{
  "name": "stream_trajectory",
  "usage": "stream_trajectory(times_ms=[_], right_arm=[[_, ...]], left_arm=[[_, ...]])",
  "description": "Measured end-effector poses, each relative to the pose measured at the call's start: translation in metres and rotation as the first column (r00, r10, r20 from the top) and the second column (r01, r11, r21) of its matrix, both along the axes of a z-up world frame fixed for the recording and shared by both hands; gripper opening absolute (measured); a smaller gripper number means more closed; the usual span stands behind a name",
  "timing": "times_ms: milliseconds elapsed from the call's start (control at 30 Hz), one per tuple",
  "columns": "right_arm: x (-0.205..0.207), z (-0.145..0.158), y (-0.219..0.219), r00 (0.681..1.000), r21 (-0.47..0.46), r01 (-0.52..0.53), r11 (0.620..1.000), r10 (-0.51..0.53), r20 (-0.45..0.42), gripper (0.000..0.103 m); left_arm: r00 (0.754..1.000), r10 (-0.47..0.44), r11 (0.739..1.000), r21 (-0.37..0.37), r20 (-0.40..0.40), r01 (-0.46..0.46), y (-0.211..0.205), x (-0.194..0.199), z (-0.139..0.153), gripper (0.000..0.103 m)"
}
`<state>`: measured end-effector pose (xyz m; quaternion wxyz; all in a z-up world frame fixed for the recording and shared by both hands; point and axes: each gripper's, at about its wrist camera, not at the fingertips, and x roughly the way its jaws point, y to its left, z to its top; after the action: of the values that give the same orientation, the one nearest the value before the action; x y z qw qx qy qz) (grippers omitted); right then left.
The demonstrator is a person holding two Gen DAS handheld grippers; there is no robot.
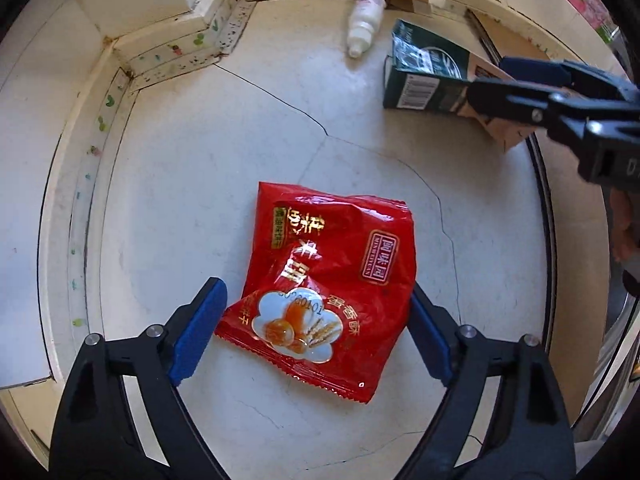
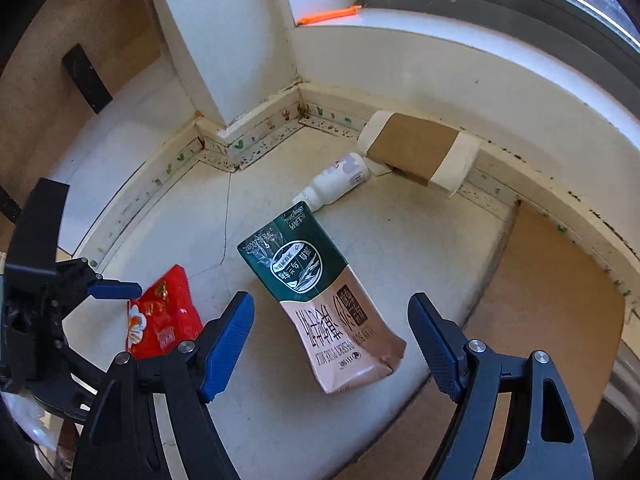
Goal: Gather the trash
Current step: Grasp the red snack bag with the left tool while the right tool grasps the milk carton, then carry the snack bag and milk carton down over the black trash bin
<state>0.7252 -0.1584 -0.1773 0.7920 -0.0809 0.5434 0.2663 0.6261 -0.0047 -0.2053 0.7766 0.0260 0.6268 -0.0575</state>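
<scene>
Underneath everything lies a pale floor [image 1: 192, 200] of glossy tile, crossed by thin dark cracks; a cream skirting board [image 1: 168, 46] with small green marks and dark specks along its foot bends round a wall corner in the upper left of my left view; in my right view a window sill and dark frame curve across the upper right, and a brown sheet of cardboard [image 2: 552, 280] lies flat at the right.

My left gripper [image 1: 316, 320] stands spread wide, its blue ribbed pads either side of the red snack wrapper [image 1: 328, 280]; the wrapper is crinkled shiny foil with gold lettering, flat on the tile at lower centre, and the right pad looks to be just at its edge.

My right gripper [image 2: 332, 336] also gapes open, the green-and-brown milk carton [image 2: 320, 300] lying crumpled between its pads without touching either; beyond it, toward the upper centre, lies a small white plastic bottle [image 2: 340, 180] on its side, its neck near the carton's green end; a flattened brown-and-white box [image 2: 420, 152] leans on the skirting.

In my left view the right gripper covers the carton's brown end; the small print on the carton is too fine to read.
</scene>
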Motion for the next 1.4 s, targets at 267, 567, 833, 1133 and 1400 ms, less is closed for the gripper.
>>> stream_trajectory(times_ms=[267,567,833,1133,1400], right_arm=[[0.004,-0.02,0.019,0.997,-0.028,-0.057,0.998,0.055,-0.057,0.054],[-0.017,-0.02,0.02,0.998,-0.063,-0.058,0.996,0.056,-0.038,0.041],[-0.054,-0.003,0.014,0.999,-0.027,-0.007,1.0,0.006,-0.046,0.04],[-0.122,0.039,0.017,0.999,0.006,0.047,0.999,-0.047,-0.014,0.04],[-0.214,0.088,0.029,0.993,0.033,0.106,0.994,-0.108,0.042,0.04]], left_arm=[[0.998,0.056,0.998,-0.004,0.025,-0.056,0.019,0.006,0.0,0.056],[0.994,0.102,0.995,-0.004,0.042,-0.102,0.019,-0.001,0.003,0.033],[0.988,0.147,0.989,-0.017,0.04,-0.147,0.001,-0.046,0.018,0.024],[0.986,0.14,0.989,-0.064,0.093,-0.134,0.008,-0.109,0.059,0.022],[0.983,0.069,0.994,-0.09,0.167,-0.054,0.01,-0.189,0.101,0.022]])
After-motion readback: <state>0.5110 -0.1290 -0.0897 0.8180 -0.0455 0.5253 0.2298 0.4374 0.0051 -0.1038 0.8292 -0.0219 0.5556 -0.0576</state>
